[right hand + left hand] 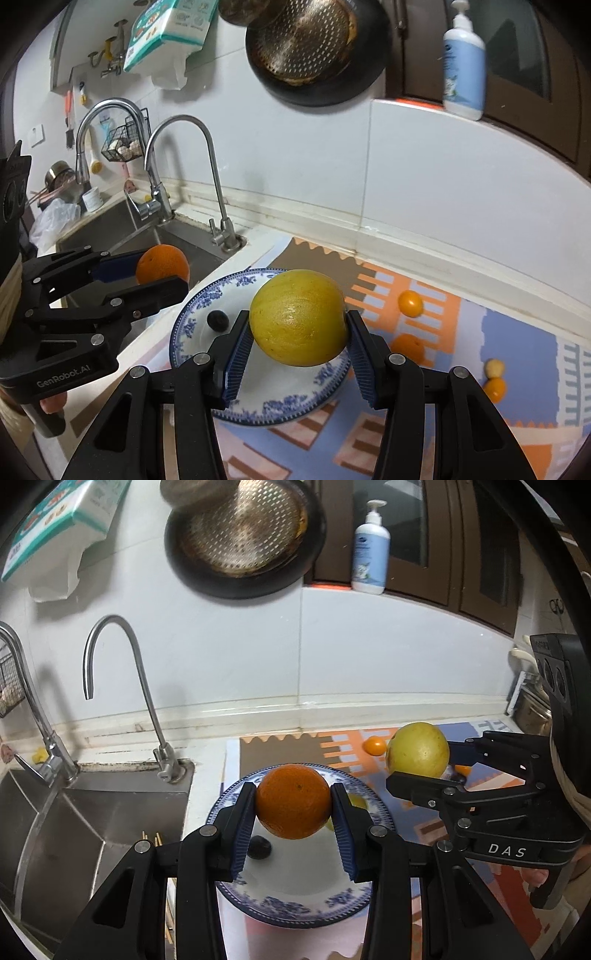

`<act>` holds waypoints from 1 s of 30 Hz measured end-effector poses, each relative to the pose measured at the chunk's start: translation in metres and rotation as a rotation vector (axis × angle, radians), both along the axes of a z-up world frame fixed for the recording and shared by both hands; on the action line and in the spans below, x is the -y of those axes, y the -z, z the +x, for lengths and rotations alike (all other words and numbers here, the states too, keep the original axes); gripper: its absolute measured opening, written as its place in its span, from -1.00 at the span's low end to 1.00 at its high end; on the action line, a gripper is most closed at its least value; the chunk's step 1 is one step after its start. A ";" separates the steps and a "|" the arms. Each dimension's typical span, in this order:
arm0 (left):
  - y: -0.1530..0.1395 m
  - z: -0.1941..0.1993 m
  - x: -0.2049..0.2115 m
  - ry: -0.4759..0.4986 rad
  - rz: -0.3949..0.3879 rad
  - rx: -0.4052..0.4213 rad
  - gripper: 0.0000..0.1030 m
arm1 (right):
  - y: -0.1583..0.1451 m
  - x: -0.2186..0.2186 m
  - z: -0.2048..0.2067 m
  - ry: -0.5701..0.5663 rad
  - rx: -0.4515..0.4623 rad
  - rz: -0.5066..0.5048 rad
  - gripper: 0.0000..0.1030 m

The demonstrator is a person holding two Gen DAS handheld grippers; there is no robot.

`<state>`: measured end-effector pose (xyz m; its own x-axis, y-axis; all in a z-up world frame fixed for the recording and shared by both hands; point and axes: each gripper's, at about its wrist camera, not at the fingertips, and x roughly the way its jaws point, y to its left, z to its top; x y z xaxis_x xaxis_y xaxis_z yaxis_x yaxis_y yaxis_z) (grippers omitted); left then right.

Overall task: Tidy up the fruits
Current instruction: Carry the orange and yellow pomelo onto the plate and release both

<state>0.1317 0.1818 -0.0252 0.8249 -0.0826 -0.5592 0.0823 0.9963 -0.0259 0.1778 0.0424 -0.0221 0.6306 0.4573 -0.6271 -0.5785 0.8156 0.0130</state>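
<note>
My left tool (pixel 293 808) is clamped on an orange (pixel 293 801), blue pads pressed to its two sides. My right tool (pixel 299 332) is clamped the same way on a yellow-green round fruit (pixel 298 317). Both fruits held clear of the surface.

Directly below and ahead of both: the blue-rimmed plate (pixel 280 404) on the desk. In the left wrist view the orange hangs over the plate's middle; in the right wrist view the yellow fruit hangs over the plate's right part, partly past the rim. Judgement: the left tool is better centred, so its drop is nearly straight down; the right needs a small shift leftward first.

On the plate already: one small dark fruit (pixel 217 320) at its left side, and something pale yellow (pixel 357 800), mostly hidden behind my left pad. Both round fruits may roll once released.

Farther out on the patterned mat (pixel 517 332), well apart from the plate: a small orange fruit (pixel 410 303), and more small orange ones nearer the right edge.
</note>
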 end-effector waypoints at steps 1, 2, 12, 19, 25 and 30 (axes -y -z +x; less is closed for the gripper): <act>0.001 0.003 -0.002 -0.001 0.002 -0.006 -0.24 | 0.002 -0.004 0.005 -0.006 -0.009 -0.003 -0.01; 0.003 0.007 -0.005 -0.001 0.003 -0.014 -0.24 | 0.004 -0.006 0.007 -0.009 -0.011 -0.007 -0.01; 0.034 0.050 -0.026 -0.009 -0.015 -0.123 -0.24 | 0.031 -0.039 0.052 -0.051 -0.095 -0.079 -0.01; 0.059 0.078 -0.031 -0.023 -0.026 -0.239 -0.24 | 0.056 -0.053 0.086 -0.062 -0.206 -0.124 -0.01; 0.074 0.102 -0.036 -0.030 -0.053 -0.327 -0.24 | 0.069 -0.060 0.106 -0.073 -0.274 -0.165 -0.01; 0.083 0.112 -0.037 -0.045 -0.051 -0.371 -0.24 | 0.079 -0.067 0.115 -0.073 -0.309 -0.188 -0.01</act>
<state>0.2441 0.2187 -0.1083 0.5705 -0.0870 -0.8167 0.0146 0.9953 -0.0958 0.2925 0.1090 -0.1015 0.3681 0.3525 -0.8604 -0.6274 0.7771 0.0499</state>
